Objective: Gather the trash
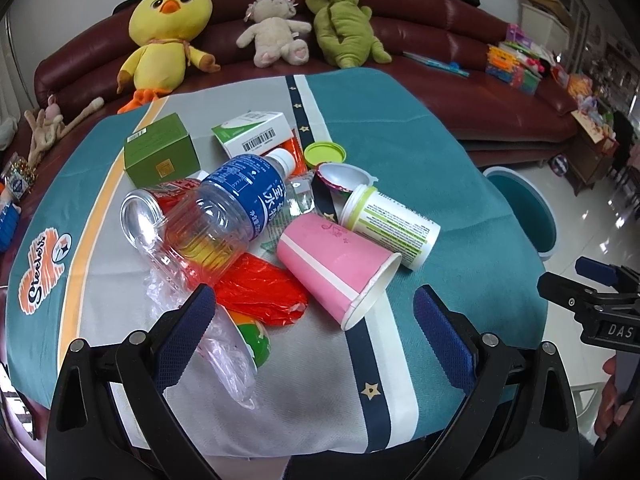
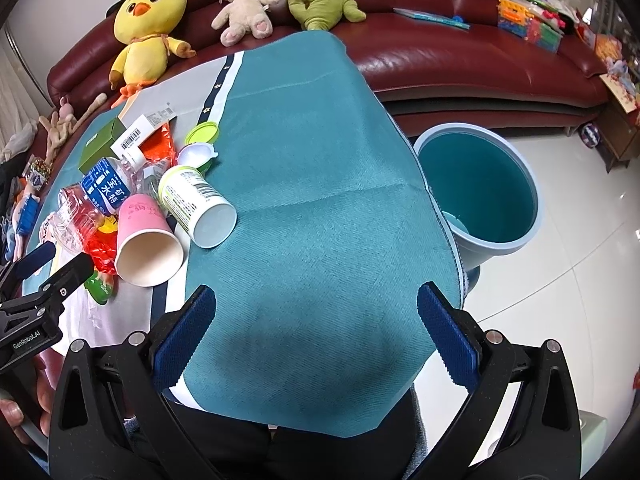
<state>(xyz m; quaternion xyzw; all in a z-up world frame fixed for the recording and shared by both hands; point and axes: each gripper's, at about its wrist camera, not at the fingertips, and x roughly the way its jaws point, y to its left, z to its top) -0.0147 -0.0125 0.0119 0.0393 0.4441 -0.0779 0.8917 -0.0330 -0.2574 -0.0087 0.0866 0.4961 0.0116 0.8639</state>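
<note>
the pink paper cup (image 1: 338, 266) lies on its side at the near edge of the trash heap, touching the white tub (image 1: 390, 226) behind it. light and crushable, so pinch its rim gently. left gripper (image 1: 314, 326) hovers just before it, fingers wide, empty. right gripper (image 2: 316, 326) likewise gapes over bare surface (image 2: 320, 184), bin (image 2: 478, 188) beyond.

Bare teal cloth-covered surface (image 2: 304, 184) passable on right; heaped trash (toppled pink paper cup (image 1: 340, 266), clear plastic bottle (image 1: 224, 216)) blocks left.

We see a dark red leather sofa (image 1: 440, 36) across the frame's top, and glossy white floor tiles (image 2: 580, 264) at right.
</note>
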